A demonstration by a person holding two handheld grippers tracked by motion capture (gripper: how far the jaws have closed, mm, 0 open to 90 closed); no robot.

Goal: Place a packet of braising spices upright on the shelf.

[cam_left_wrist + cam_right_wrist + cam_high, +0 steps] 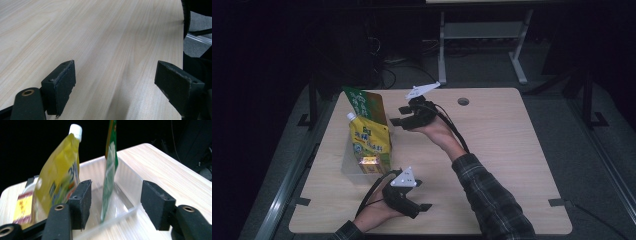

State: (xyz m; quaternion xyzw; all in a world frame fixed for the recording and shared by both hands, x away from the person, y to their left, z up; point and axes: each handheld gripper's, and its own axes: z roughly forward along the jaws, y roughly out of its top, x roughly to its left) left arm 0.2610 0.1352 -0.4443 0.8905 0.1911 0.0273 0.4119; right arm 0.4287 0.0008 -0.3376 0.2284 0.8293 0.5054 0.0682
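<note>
Your right tongs [398, 121] stand with their jaws apart and nothing pressed between the pads; seen along them in the right gripper view [113, 205], the flat green pouch [109, 173] stands upright in the gap beyond, untouched, inside the clear plastic tray [126, 185]. Your left tongs [424, 206] rest near the front edge of the pale wooden desk [502, 145], jaws wide, with bare wood grain between the pads in the left gripper view [115, 87]. From the high view, the tray [346, 167] sits on the left half of the desk, and the green pouch [364, 104] stands at its far end, just beside your right tongs. Leaning next to it, nearer to you, is the yellow spouted pouch with a white cap [371, 137], and a small yellow and red packet [369, 164] sits at the tray's near end. Your right sleeve is plaid [492, 195] and crosses the desk from the bottom edge.
</note>
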